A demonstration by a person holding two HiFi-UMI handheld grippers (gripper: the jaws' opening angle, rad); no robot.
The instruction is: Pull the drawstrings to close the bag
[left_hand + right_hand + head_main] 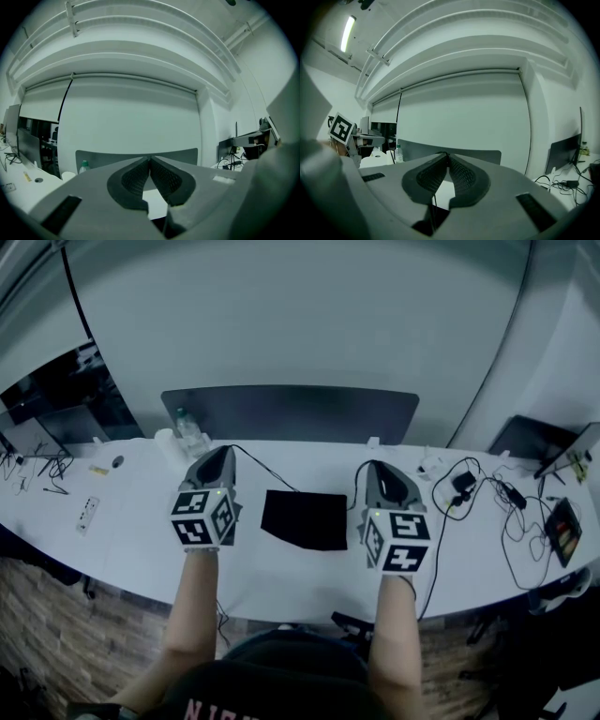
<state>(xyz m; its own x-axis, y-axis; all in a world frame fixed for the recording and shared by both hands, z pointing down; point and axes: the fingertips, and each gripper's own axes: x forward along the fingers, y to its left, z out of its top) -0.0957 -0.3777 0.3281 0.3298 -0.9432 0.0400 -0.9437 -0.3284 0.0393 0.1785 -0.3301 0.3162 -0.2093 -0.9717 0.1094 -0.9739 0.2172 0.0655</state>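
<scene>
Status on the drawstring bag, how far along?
Done: both cords look taken. The left tongs are shut, with the left drawstring running to their tip. The right tongs are shut on the right drawstring.
In hand: both are held either side of the bag.
Left: the pull itself. The bag lies flat and square on the table, mouth not gathered.

the bag [304,518] lies on the table [141,549] between the left hand-held gripper [225,450] and the right hand-held gripper [371,465].
</scene>
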